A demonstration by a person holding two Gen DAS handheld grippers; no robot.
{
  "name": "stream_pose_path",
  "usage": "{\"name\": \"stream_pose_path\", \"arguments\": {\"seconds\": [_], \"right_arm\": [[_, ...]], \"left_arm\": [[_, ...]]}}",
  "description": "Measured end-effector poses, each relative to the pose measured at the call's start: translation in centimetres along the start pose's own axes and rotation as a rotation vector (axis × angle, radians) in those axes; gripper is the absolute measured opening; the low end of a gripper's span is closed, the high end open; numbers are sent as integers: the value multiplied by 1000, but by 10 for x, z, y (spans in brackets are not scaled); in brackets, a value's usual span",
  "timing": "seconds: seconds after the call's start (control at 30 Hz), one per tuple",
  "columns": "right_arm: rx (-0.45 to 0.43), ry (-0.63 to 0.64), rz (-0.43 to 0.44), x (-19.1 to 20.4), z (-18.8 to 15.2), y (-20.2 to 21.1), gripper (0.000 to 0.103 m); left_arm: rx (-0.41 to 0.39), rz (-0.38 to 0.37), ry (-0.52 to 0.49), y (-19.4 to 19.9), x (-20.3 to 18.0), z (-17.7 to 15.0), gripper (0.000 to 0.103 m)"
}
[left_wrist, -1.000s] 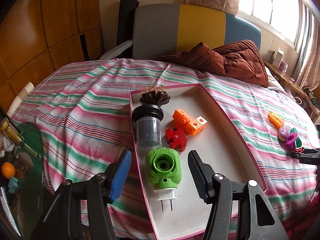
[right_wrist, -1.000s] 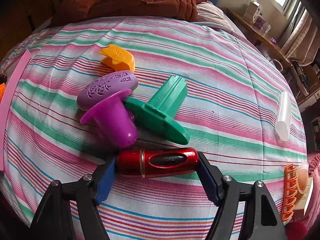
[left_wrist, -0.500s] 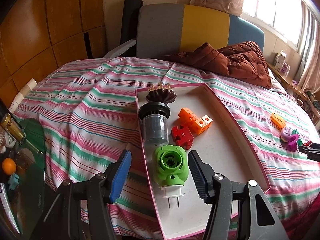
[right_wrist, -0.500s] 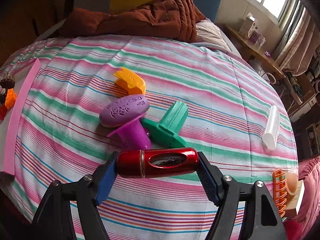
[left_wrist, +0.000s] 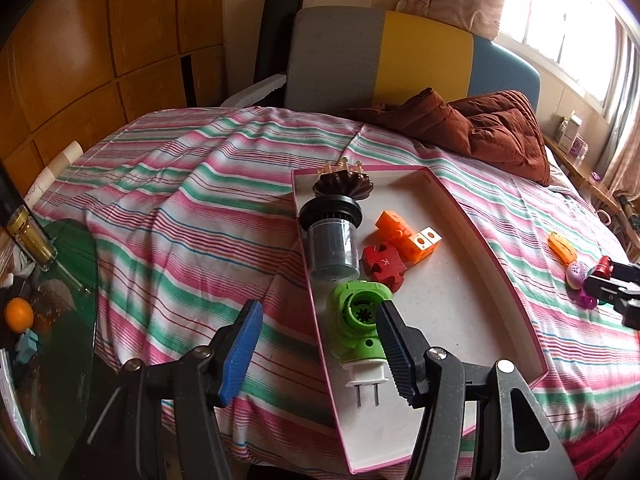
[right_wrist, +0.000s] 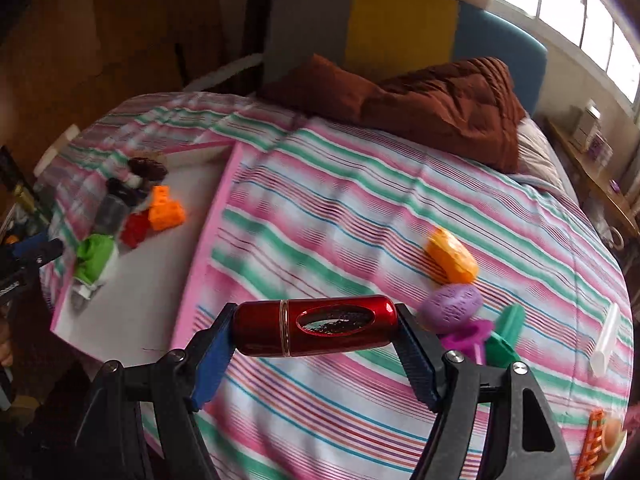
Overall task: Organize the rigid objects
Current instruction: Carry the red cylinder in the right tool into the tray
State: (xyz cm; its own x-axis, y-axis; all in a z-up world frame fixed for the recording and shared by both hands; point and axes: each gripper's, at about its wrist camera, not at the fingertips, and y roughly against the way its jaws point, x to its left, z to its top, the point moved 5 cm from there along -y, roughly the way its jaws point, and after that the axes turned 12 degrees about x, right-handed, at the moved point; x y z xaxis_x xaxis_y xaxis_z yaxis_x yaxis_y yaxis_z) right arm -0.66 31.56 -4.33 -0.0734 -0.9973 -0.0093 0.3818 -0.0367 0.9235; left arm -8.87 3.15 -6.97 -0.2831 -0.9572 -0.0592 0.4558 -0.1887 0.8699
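We have carried the red tube (right_wrist: 316, 332) up off the bedspread (right_wrist: 360, 208) and leftward, toward the tray (right_wrist: 132, 300) (now in sight).

The red tube (right_wrist: 316, 332) looks like glossy metal with a mirror-like oval window. The bedsheet (left_wrist: 180, 216) is striped woven cloth, matt and creased. The tray (left_wrist: 452, 304) has a smooth, matt white floor and pink card-like walls. In it, the green plug (left_wrist: 356, 328) and orange blocks (left_wrist: 404, 236) are smooth plastic, and the dark jar (left_wrist: 332, 248) is shiny and translucent. The brown quilt (left_wrist: 480, 128) is matt padded cloth. The wall panels (left_wrist: 80, 40) are polished wood.
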Motion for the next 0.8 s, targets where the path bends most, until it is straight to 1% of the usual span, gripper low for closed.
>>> {"name": "stream_pose_path", "arguments": {"seconds": [0.13, 0.23, 0.33, 0.43, 0.6, 0.73, 0.8], "right_arm": [[0, 155, 91, 70, 22, -7, 76], [24, 252, 141, 112, 33, -20, 76], [69, 302, 151, 137, 44, -45, 76], [122, 302, 147, 145, 54, -72, 76], [171, 291, 95, 147, 75, -105, 76], [172, 283, 32, 142, 88, -126, 76], [158, 260, 46, 138, 94, -128, 76]], "left_arm": [[-1, 5, 16, 1, 8, -1, 60], [-5, 7, 27, 3, 14, -1, 60], [-7, 10, 41, 4, 21, -1, 60], [-4, 13, 54, 3, 27, -1, 60], [5, 18, 68, 0, 33, -2, 60], [6, 22, 70, 0, 35, -3, 60], [6, 25, 64, 0, 34, -3, 60]]}}
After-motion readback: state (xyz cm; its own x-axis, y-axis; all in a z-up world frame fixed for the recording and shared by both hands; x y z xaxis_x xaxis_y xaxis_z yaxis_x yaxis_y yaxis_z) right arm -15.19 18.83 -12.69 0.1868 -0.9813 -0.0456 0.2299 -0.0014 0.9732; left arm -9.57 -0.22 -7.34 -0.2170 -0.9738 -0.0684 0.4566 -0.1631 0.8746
